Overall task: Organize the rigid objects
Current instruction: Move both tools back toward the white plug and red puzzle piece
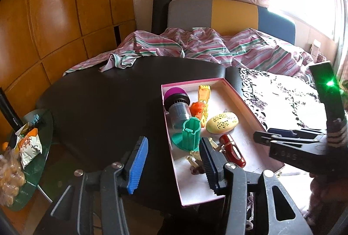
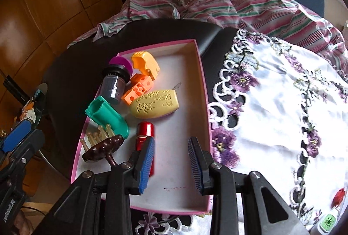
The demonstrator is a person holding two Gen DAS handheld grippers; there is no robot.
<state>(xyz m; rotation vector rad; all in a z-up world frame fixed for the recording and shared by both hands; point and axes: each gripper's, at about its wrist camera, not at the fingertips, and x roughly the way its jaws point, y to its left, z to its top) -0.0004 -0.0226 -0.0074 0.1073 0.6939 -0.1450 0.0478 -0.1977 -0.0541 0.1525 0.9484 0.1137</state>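
My right gripper [image 2: 171, 164] hangs over the near end of the box [image 2: 203, 74], jaws apart with nothing between them; the red tube [image 2: 145, 137] lies just beside its left pad, not clamped. I judge that tube to be the latest arrival, laid lengthwise so it will not roll into the others.

My left gripper [image 1: 171, 166] has its jaws apart astride the box's left wall, one pad outside over the desk [image 1: 97, 104], the other inside near the brown massager [image 2: 102, 148]. I cannot tell whether either pad touches the wall; it looks placed there to steady the box.

The rest is packed along the left side: the green holder [image 2: 106, 115] on its side, the yellow oval [image 2: 154, 104], the orange block [image 2: 137, 91], the yellow piece [image 2: 145, 65] and the jar [image 2: 115, 82]. Crowding them there leaves the right half bare for more.

A small red piece [image 2: 339, 194] and a white-and-green gadget [image 2: 328, 222] sit on the embroidered cloth [image 2: 271, 104], well apart from the box; likely next.
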